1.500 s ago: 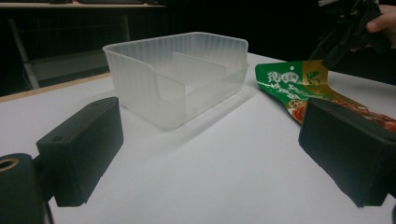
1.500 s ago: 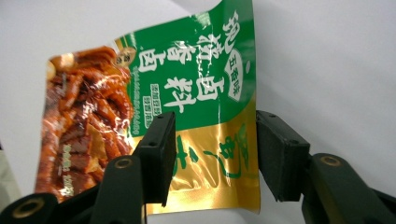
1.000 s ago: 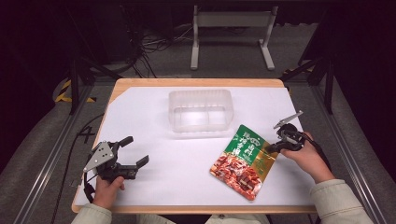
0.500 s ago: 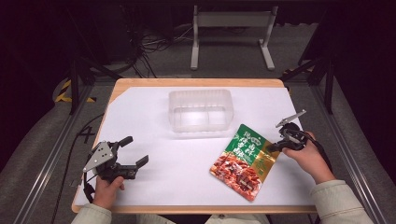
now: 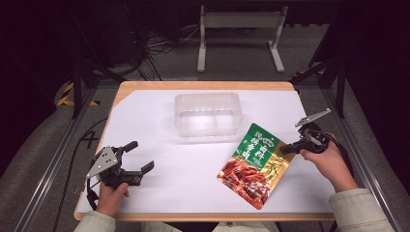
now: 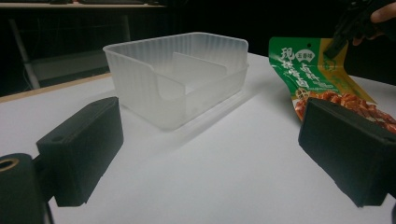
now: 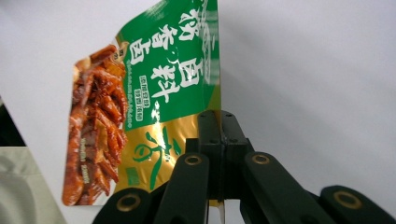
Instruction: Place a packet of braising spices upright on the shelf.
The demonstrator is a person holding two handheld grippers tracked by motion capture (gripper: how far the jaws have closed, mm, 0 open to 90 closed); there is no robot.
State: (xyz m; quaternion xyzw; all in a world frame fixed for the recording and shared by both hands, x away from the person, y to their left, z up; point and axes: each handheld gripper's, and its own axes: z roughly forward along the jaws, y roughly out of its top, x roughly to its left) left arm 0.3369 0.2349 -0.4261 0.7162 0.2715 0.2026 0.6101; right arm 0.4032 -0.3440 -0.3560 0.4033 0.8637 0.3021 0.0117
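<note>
On white table paper (image 5: 159, 125), dim cabled floor (image 5: 159, 53) behind.

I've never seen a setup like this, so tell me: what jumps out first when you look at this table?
The bright green and gold snack pouch on the white table stands out most, to the right of centre; the right gripper is clamped on its edge. Behind it, mid-table, sits a clear plastic container, empty. At the near left corner, the left gripper rests with its jaws spread wide, holding nothing.
</note>
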